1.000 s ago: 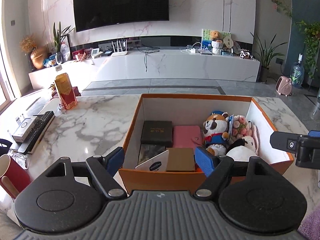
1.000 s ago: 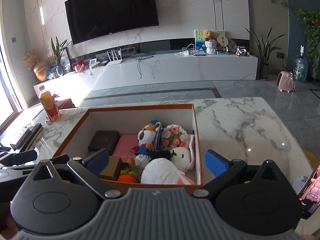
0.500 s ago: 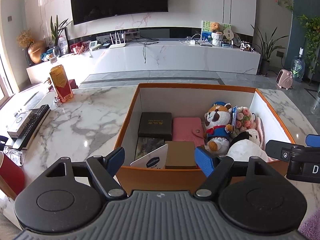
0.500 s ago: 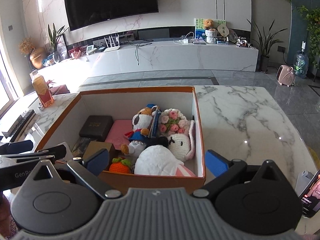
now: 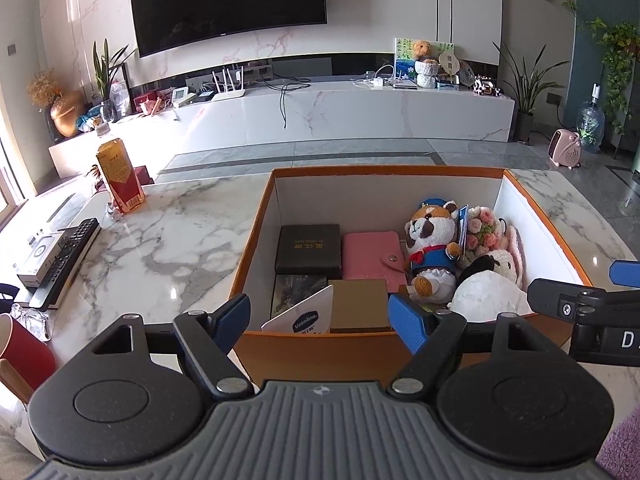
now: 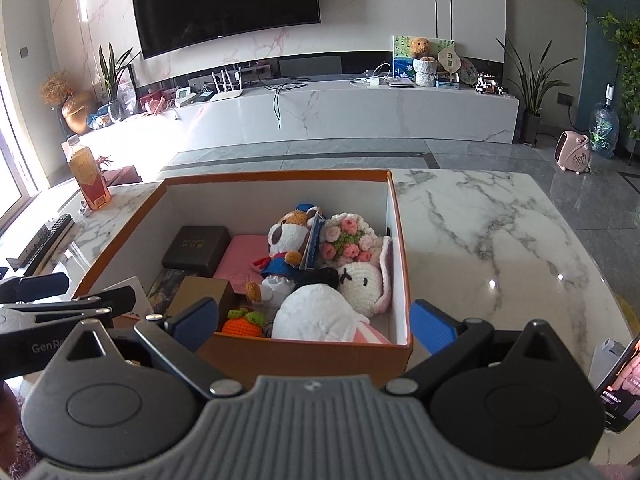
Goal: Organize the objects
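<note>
An orange box with white inner walls stands on the marble table; it also shows in the right wrist view. It holds a black case, a pink wallet, a brown carton, a Vaseline packet, a plush dog, a crochet flower bunch, a white plush and an orange knitted fruit. My left gripper is open and empty at the box's near wall. My right gripper is open and empty over the near right corner.
A red-labelled bottle, a remote and a silver device lie on the table's left. A red cup stands at the near left. A phone leans at the near right. Bare marble lies right of the box.
Both grippers have risen and tilted a little, so the box sits lower in view. Both stay open and empty. The box contents have not moved.
</note>
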A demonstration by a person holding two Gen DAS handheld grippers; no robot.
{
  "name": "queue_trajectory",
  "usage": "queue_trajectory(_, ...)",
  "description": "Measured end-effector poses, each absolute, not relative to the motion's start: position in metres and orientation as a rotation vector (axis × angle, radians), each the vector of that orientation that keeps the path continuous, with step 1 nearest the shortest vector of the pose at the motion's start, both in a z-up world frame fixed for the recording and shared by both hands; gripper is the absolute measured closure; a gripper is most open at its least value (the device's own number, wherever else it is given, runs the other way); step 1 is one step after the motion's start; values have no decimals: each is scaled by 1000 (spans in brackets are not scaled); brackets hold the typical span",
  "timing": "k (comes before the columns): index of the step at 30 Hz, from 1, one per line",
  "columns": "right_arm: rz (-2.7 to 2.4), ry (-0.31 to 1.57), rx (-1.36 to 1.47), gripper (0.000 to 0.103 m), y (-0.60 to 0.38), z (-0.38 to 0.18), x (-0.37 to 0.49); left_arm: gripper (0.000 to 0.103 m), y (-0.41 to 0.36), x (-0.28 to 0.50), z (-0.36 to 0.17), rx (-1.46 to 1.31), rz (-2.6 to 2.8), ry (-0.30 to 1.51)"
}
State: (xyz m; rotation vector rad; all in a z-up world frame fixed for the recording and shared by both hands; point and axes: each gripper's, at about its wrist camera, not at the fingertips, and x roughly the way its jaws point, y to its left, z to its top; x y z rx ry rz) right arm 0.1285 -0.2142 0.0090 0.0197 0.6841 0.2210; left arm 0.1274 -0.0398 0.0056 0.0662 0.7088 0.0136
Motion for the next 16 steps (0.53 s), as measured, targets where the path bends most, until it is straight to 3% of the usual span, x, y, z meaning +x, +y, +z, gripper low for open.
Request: queue_trajectory(16,217,691,15,1,-214,8,125,14,-38,126,4,73,8,720)
